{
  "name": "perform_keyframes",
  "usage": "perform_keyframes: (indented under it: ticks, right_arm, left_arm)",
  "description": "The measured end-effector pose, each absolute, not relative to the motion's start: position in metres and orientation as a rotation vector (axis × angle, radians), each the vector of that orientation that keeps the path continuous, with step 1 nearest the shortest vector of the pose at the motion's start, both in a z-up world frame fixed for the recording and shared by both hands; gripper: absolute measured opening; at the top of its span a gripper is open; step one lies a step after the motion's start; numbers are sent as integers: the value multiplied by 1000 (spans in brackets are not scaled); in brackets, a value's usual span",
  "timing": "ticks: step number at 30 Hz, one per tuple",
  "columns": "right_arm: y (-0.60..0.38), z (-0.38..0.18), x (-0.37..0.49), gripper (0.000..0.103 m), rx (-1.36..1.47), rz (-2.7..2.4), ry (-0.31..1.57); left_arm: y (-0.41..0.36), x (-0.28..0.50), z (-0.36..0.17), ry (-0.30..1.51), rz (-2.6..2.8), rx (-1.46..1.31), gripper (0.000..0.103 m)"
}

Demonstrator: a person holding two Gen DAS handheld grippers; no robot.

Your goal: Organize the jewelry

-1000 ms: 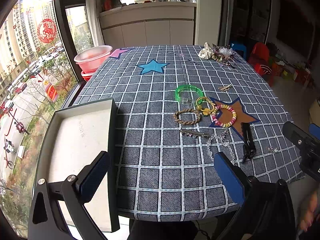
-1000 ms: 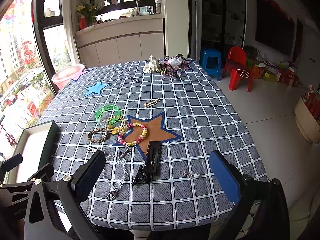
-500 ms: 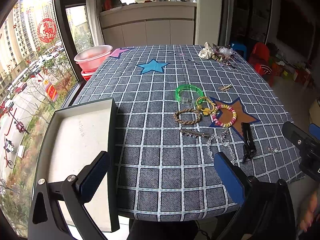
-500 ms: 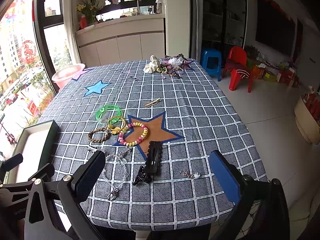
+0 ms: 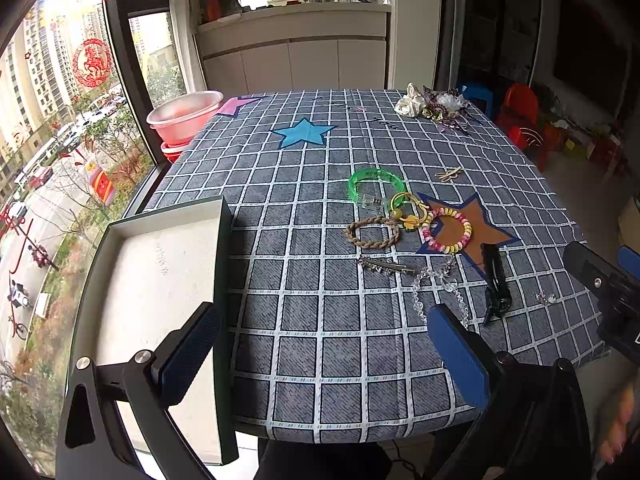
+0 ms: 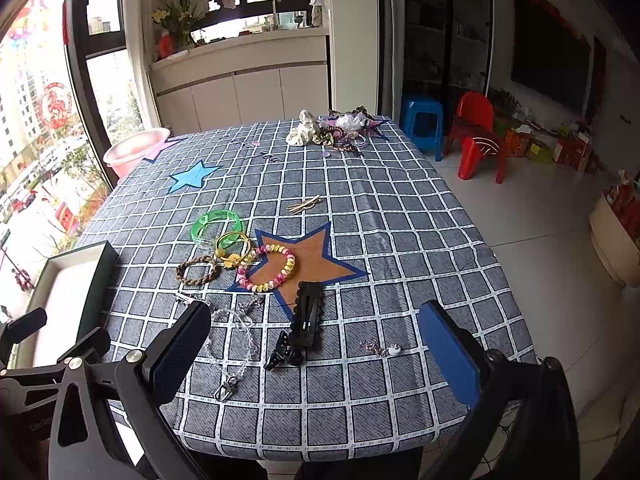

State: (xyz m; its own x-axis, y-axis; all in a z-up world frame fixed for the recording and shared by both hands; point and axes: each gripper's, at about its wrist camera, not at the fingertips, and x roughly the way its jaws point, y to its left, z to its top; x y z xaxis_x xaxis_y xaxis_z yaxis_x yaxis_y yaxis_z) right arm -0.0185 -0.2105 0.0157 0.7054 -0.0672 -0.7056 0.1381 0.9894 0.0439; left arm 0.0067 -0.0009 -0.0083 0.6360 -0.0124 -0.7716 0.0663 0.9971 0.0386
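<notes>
Jewelry lies on the checked tablecloth: a green bangle (image 5: 375,184), a braided brown bracelet (image 5: 372,233), a yellow ring bracelet (image 5: 406,208), a pink-yellow beaded bracelet (image 5: 447,230), a black hair clip (image 5: 495,280), a clear bead chain (image 5: 440,292) and a small earring (image 6: 380,348). An open tray box (image 5: 156,304) with a white lining sits at the table's left front edge. My left gripper (image 5: 324,348) is open and empty above the front edge, beside the box. My right gripper (image 6: 312,350) is open and empty above the hair clip (image 6: 302,326) and chain (image 6: 236,344).
A pile of fabric flowers and hair ties (image 5: 432,106) lies at the far right corner. A gold hair pin (image 5: 449,174) lies mid-right. Pink basins (image 5: 184,118) stand off the far left corner by the window. Red chair (image 6: 478,136) and blue stool (image 6: 424,120) stand right of the table.
</notes>
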Motion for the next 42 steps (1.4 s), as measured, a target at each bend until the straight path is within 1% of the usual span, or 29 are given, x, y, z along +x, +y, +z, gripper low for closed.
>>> perform_keyframes:
  ticks: [42]
  right_arm:
    - [-214, 16, -18, 103, 104, -118, 788]
  left_arm:
    - [-4, 10, -7, 900, -58, 71, 103]
